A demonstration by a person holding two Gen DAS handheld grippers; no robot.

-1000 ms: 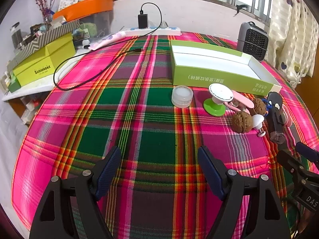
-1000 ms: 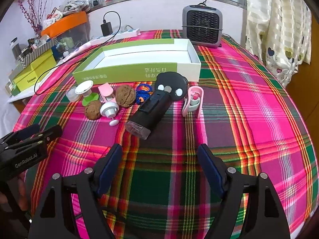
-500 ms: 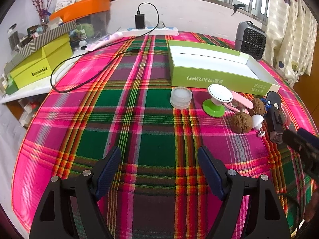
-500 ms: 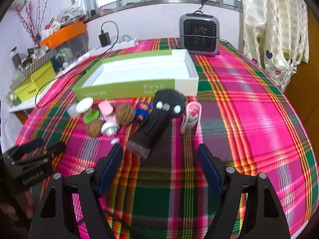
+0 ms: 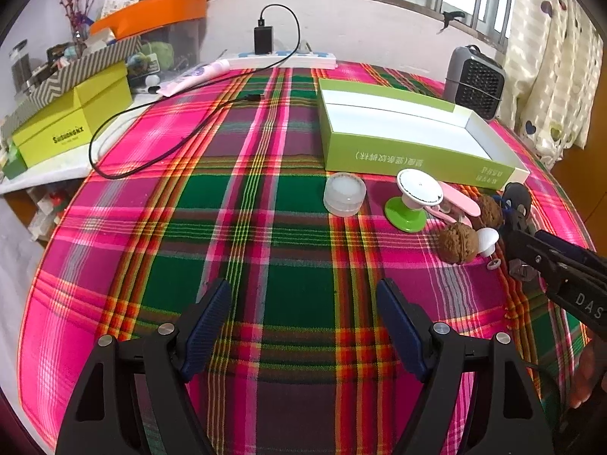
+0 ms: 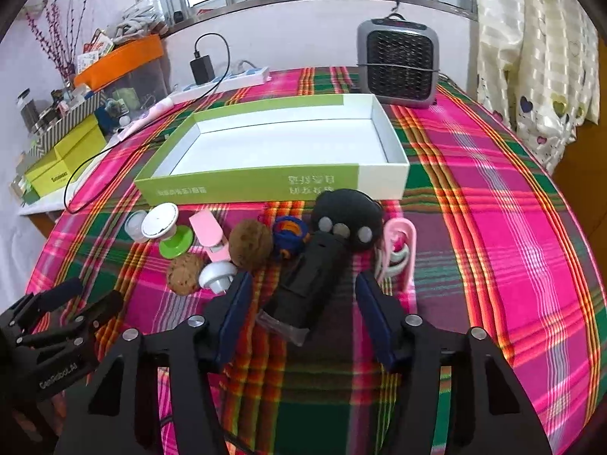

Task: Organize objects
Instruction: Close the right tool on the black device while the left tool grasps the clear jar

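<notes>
An open green-and-white box lies on the plaid cloth. In front of it sits a cluster: a black handheld device, two walnuts, a blue-orange ball, pink clips, a white-topped green-based holder and a clear jar. My right gripper straddles the near end of the black device. Its jaws are closing, and a gap still shows on both sides of the device. My left gripper hangs open over bare cloth, left of the cluster.
A grey fan heater stands behind the box. A power strip with a charger and a black cable lies at the back left. Yellow-green boxes and an orange-lidded bin crowd the left shelf. Curtains hang at the right.
My right gripper has moved forward over the black device and its jaws have narrowed around it. The left gripper has stayed in place and open.
</notes>
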